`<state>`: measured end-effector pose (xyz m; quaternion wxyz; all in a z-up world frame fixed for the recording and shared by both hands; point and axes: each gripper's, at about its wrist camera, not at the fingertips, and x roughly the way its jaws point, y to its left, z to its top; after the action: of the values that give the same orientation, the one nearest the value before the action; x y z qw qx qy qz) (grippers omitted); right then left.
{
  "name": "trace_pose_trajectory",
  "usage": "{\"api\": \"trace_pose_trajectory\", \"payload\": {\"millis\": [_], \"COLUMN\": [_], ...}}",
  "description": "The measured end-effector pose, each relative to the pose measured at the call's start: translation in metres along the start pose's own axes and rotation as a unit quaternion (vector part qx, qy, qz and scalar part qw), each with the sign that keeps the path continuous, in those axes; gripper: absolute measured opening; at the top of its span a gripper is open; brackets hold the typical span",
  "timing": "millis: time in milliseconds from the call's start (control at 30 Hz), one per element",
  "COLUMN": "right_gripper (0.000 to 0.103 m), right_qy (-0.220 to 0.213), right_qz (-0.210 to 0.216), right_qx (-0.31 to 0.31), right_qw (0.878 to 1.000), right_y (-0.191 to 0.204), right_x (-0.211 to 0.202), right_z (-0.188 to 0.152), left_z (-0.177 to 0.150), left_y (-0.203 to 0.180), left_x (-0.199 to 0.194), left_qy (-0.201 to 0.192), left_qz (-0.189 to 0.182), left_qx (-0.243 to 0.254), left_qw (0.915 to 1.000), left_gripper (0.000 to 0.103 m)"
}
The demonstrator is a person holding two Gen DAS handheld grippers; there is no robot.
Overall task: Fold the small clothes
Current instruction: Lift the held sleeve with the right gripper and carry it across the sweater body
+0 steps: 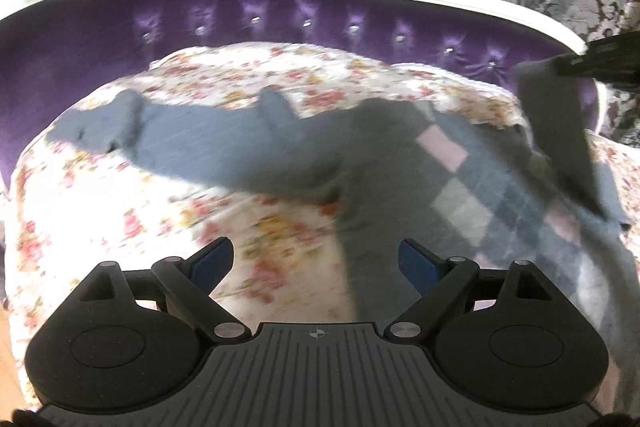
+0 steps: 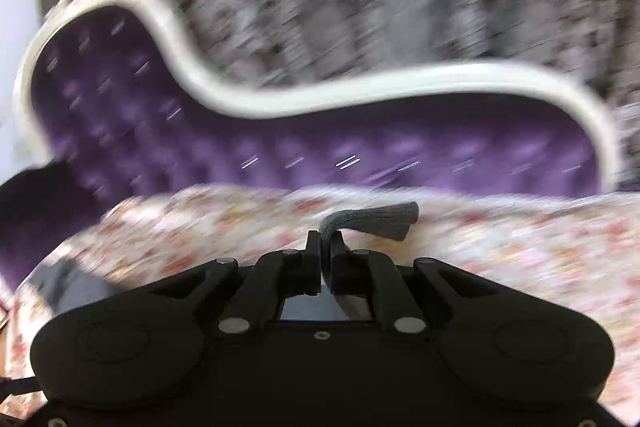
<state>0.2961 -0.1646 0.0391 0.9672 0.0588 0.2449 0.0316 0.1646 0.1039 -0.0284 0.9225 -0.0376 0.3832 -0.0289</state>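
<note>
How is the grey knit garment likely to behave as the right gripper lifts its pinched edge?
Probably floppy: the grey knit garment drapes from the right gripper in a hanging fold. Likely light, since a thin pinch carries it. It may drag and bunch rather than slide flat, as the rest lies rumpled on the floral sheet.

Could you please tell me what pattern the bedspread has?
The bedspread is white with pink and yellow flowers, clearest in the left wrist view.

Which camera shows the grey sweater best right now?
Left wrist: the sweater lies spread on the floral cover, one sleeve lifted. Right wrist shows only the cuff pinched in the right claw.
</note>
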Motion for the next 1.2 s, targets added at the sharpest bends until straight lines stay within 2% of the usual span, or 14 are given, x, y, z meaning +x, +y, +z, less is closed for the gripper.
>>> {"api": "trace_pose_trajectory", "payload": {"millis": [200, 267, 300, 400, 433, 467, 500, 533, 633, 867, 967, 1067, 1200], "right_gripper": [0.011, 0.013, 0.017, 0.022, 0.032, 0.055, 0.07, 0.073, 0.072, 0.072, 0.072, 0.072, 0.072], "right_qy": [0.059, 0.071, 0.076, 0.085, 0.085, 0.083, 0.076, 0.063, 0.034, -0.005, -0.008, -0.009, -0.01], "right_qz": [0.047, 0.048, 0.052, 0.099, 0.122, 0.137, 0.146, 0.154, 0.153, 0.099, 0.074, 0.059, 0.053], "right_qx": [-0.037, -0.054, -0.061, -0.071, -0.074, -0.075, -0.075, -0.074, -0.067, -0.026, -0.017, -0.01, -0.004], "right_qw": [0.996, 0.995, 0.994, 0.989, 0.986, 0.984, 0.984, 0.983, 0.985, 0.995, 0.997, 0.998, 0.999], "right_y": [0.076, 0.091, 0.098, 0.103, 0.102, 0.101, 0.099, 0.096, 0.08, 0.018, -0.004, -0.019, -0.03], "right_x": [0.065, 0.075, 0.08, 0.079, 0.075, 0.073, 0.067, 0.059, 0.034, -0.011, -0.025, -0.035, -0.043], "right_z": [-0.052, -0.069, -0.075, -0.094, -0.098, -0.1, -0.103, -0.105, -0.105, -0.106, -0.112, -0.121, -0.132], "left_z": [-0.008, -0.011, -0.011, -0.012, -0.011, -0.009, -0.008, -0.006, 0.002, 0.026, 0.036, 0.043, 0.055], "left_y": [0.024, 0.029, 0.03, 0.03, 0.029, 0.027, 0.025, 0.022, 0.011, -0.015, -0.023, -0.032, -0.04], "left_x": [0.002, 0.003, 0.005, 0.008, 0.01, 0.011, 0.012, 0.013, 0.017, 0.048, 0.068, 0.086, 0.111], "left_qy": [0.011, 0.015, 0.018, 0.021, 0.022, 0.021, 0.021, 0.02, 0.014, 0.02, 0.04, 0.049, 0.051], "left_qz": [0.011, 0.009, 0.007, 0.004, 0.003, 0.002, 0.001, -0.002, -0.014, -0.058, -0.091, -0.119, -0.103], "left_qx": [-0.019, -0.022, -0.024, -0.022, -0.02, -0.017, -0.015, -0.012, -0.001, 0.0, -0.019, -0.037, -0.044], "left_qw": [0.9997, 0.9996, 0.9995, 0.9995, 0.9996, 0.9996, 0.9997, 0.9997, 0.9998, 0.9981, 0.9948, 0.991, 0.9924], "left_gripper": [0.09, 0.09, 0.09, 0.09, 0.09, 0.09, 0.09, 0.09, 0.09, 0.088, 0.078, 0.077, 0.077]}}
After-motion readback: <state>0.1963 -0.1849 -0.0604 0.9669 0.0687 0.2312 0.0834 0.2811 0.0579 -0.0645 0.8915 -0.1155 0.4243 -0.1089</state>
